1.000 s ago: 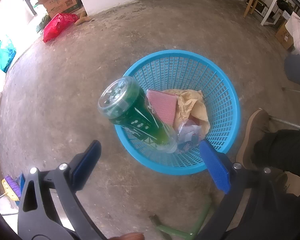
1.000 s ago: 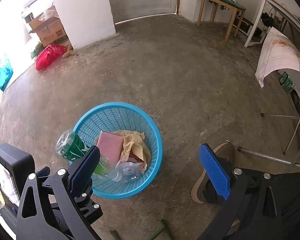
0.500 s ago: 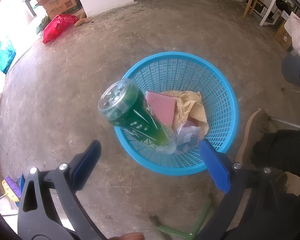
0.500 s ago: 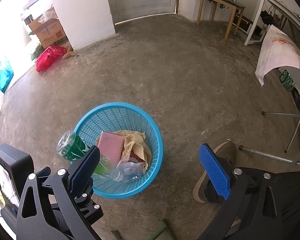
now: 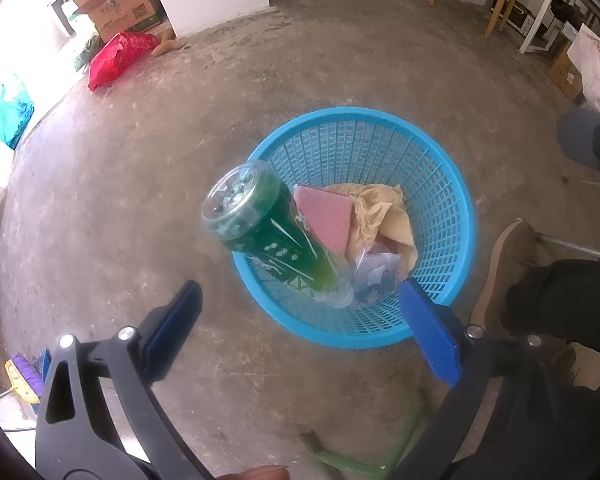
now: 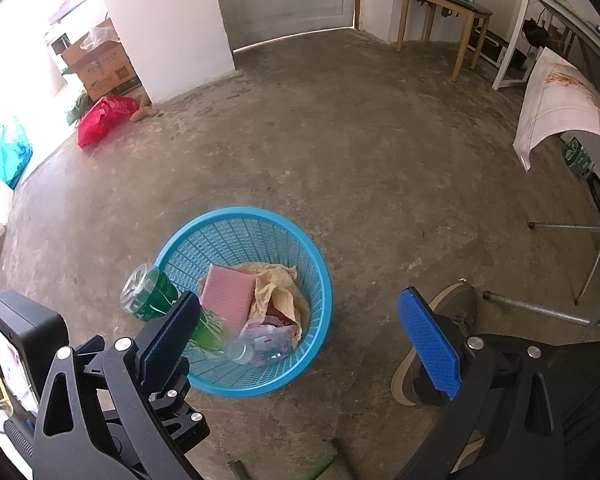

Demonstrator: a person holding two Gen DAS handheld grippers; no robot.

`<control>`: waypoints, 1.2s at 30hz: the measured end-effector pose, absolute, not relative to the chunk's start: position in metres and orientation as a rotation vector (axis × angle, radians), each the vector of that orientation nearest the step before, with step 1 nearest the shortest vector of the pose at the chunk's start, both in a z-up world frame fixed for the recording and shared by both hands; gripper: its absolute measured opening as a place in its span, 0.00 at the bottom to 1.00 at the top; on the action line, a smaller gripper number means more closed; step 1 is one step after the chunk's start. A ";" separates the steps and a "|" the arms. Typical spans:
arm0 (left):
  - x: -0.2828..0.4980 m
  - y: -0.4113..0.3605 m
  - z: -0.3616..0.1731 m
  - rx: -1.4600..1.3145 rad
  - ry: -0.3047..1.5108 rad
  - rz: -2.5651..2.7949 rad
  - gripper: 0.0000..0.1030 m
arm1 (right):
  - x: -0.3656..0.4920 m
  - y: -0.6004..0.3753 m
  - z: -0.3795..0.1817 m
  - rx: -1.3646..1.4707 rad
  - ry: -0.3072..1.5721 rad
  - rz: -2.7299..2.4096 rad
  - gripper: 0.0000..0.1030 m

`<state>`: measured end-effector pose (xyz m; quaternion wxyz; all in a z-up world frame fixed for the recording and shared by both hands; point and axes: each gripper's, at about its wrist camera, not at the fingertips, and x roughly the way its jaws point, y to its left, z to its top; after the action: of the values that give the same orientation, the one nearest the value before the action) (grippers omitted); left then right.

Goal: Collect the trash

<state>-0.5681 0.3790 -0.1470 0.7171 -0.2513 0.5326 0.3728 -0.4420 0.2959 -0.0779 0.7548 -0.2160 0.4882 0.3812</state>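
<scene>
A blue mesh basket (image 5: 440,160) stands on the concrete floor; it also shows in the right wrist view (image 6: 228,236). In it lie a pink sponge (image 5: 326,220), crumpled brown paper (image 5: 384,210) and a plastic wrapper (image 5: 374,270). A green plastic bottle (image 5: 268,240) leans neck-down over the basket's near-left rim, base up; it also shows in the right wrist view (image 6: 152,296). My left gripper (image 5: 300,328) is open and empty, just in front of the basket. My right gripper (image 6: 296,340) is open and empty, higher, to the basket's right.
A red bag (image 6: 100,120), a cardboard box (image 6: 100,64) and a teal bag (image 6: 12,152) lie at the far left by a white pillar. A wooden chair (image 6: 440,12) and tables stand at the far right. A person's shoe (image 6: 440,320) is beside the basket.
Both grippers have drawn back slightly from the basket. The bottle stays leaning in the basket.
</scene>
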 end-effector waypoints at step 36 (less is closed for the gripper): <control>-0.571 0.379 -0.154 -0.575 1.199 0.824 0.92 | -0.443 0.298 -0.077 -0.470 1.069 0.842 0.94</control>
<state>-0.5711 0.3792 -0.1538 0.7094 -0.2590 0.5401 0.3715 -0.4429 0.2981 -0.0766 0.7518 -0.2153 0.4897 0.3855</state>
